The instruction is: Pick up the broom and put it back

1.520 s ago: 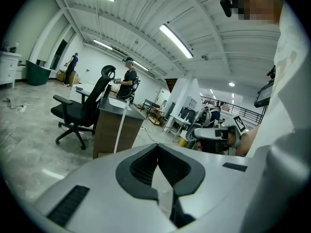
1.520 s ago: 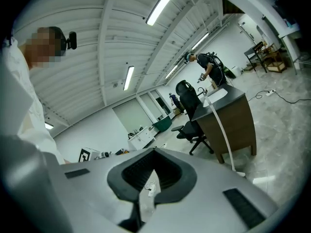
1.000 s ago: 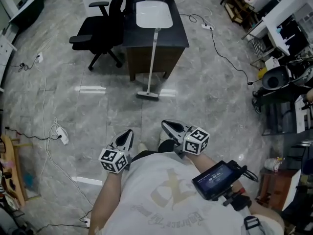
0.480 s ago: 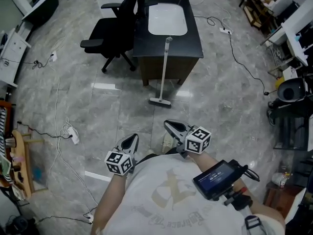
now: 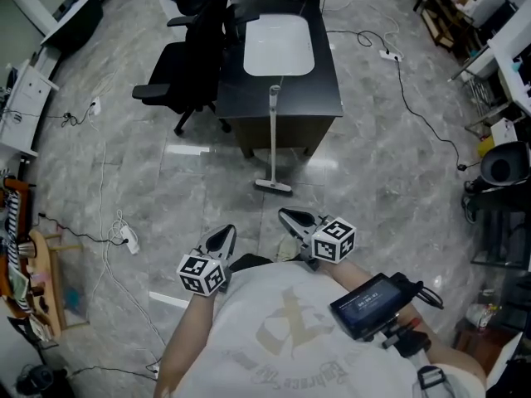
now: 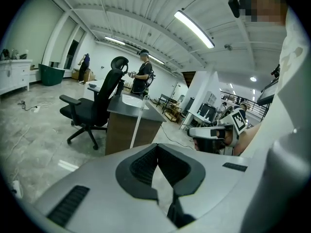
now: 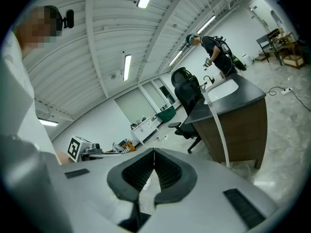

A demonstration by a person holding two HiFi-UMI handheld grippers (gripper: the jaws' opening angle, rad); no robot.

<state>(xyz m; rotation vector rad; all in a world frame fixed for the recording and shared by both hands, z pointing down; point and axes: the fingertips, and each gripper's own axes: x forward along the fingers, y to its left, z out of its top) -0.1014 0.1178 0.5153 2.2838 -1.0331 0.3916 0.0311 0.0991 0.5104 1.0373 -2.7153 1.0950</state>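
Person has stepped closer: desk (image 5: 325, 80) and broom (image 5: 273, 139) sit lower in head view than before. Broom leans upright on desk front, head on floor, straight ahead of both grippers, untouched, slightly nearer right gripper (image 5: 289, 216). Left gripper (image 5: 224, 235) and right gripper: jaws closed together, nothing between.

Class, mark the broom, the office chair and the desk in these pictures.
broom (image 5: 272, 139), head view, middle of its handle.
office chair (image 5: 181, 60), head view, its seat.
desk (image 5: 325, 77), head view, bare dark top.
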